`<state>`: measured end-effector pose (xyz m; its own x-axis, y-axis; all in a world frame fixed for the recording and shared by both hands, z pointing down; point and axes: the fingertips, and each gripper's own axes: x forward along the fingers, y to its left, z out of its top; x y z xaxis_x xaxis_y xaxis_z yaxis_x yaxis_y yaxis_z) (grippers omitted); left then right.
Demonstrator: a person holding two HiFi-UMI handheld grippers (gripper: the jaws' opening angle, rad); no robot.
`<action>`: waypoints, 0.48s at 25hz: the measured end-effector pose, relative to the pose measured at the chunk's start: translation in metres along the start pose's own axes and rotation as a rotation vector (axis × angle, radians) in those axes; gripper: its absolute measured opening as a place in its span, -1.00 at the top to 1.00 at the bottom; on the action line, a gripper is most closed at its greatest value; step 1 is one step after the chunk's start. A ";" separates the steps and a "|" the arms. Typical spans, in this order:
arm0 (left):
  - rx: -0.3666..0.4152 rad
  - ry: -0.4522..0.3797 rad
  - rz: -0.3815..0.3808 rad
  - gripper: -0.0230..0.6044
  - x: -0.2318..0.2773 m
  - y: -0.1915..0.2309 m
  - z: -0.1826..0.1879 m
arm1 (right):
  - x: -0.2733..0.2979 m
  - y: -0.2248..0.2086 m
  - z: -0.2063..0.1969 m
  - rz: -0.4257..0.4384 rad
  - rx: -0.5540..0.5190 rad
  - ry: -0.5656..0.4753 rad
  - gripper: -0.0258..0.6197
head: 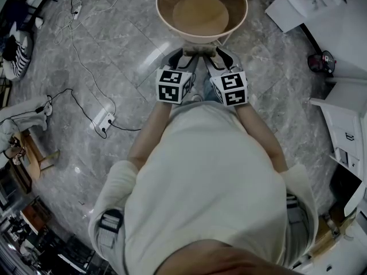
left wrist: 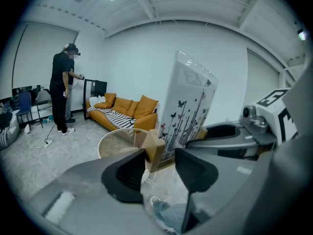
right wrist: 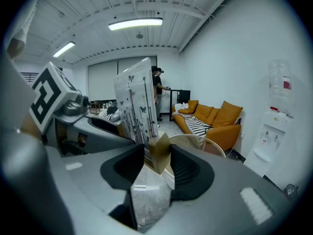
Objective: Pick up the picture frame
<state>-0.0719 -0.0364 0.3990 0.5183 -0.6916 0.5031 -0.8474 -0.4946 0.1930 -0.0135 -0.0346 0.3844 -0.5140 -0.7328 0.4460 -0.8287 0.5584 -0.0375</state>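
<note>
The picture frame [left wrist: 188, 106] is a clear panel printed with butterflies and stems, standing in a pale wooden base [left wrist: 154, 151]. It hangs tilted in the air in front of a round table [left wrist: 117, 133]. My left gripper [left wrist: 159, 160] is shut on one end of the base. My right gripper [right wrist: 157, 160] is shut on the other end of the base [right wrist: 159, 153], with the panel [right wrist: 134, 102] rising above it. In the head view both grippers, left [head: 182, 55] and right [head: 221, 53], meet at the near rim of the table [head: 163, 16]; the frame is barely visible there.
An orange sofa [left wrist: 124, 109] with a striped blanket stands against the far wall, and a person [left wrist: 63, 87] stands beside it. A water dispenser [right wrist: 274, 126] is at the right. Cables and a power strip [head: 103, 121] lie on the floor. White cabinets [head: 344, 125] stand at the right.
</note>
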 end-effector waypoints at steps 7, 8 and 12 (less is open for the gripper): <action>-0.002 -0.001 0.004 0.31 0.002 0.001 0.000 | 0.002 -0.001 -0.001 0.002 0.006 0.006 0.40; -0.002 -0.002 0.004 0.31 0.003 0.001 0.000 | 0.002 -0.002 -0.001 0.001 0.006 0.006 0.40; 0.000 -0.002 0.004 0.31 0.005 -0.001 0.002 | 0.002 -0.005 0.000 -0.002 0.003 0.003 0.40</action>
<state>-0.0685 -0.0408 0.4000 0.5148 -0.6950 0.5019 -0.8497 -0.4917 0.1905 -0.0098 -0.0388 0.3858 -0.5118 -0.7327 0.4485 -0.8304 0.5557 -0.0398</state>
